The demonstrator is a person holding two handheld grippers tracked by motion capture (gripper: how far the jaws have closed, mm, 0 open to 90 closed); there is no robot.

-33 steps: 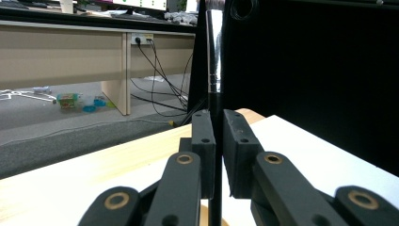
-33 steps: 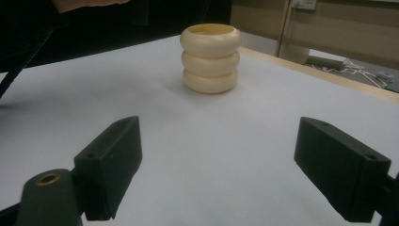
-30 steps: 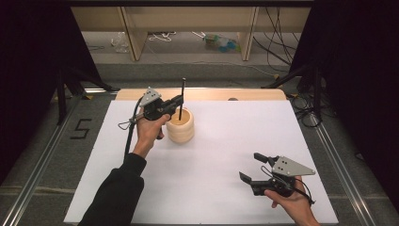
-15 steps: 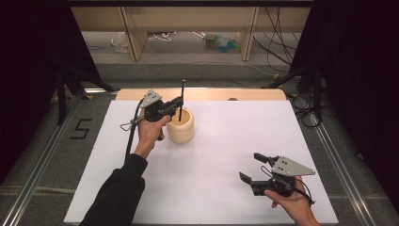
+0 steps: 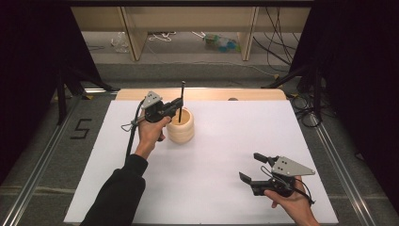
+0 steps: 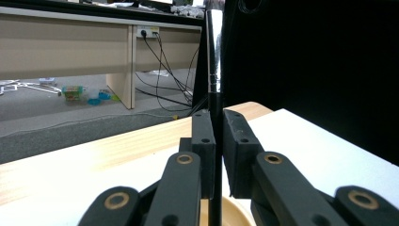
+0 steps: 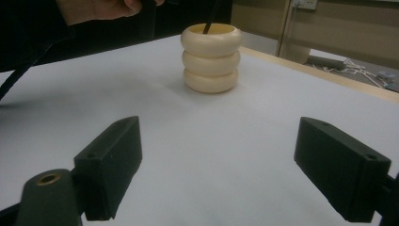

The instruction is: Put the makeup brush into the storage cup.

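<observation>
Nearest to me, well short of the cream holder (image 5: 180, 126) and off to its right, my right gripper (image 5: 256, 168) rests low over the white table cover (image 5: 226, 155) with its jaws spread wide and nothing between them; in the right gripper view the bare sheet runs between the jaws up to the holder (image 7: 211, 57). That hand has no part in the work at this point, as far as I can judge.

Farther out, my left gripper (image 5: 175, 104) sits just left of the holder's mouth, clamped on the thin black rod (image 5: 181, 101). In the left gripper view the pads (image 6: 204, 141) press the rod (image 6: 215, 141) from both sides, and it stands upright. Its lower end is already down inside the holder, whose rim (image 6: 235, 212) shows just beneath the jaws.

So I judge the placing nearly finished: the rod is in, but I haven't let go. What remains is to open the left jaws and draw clear without tipping the holder.
</observation>
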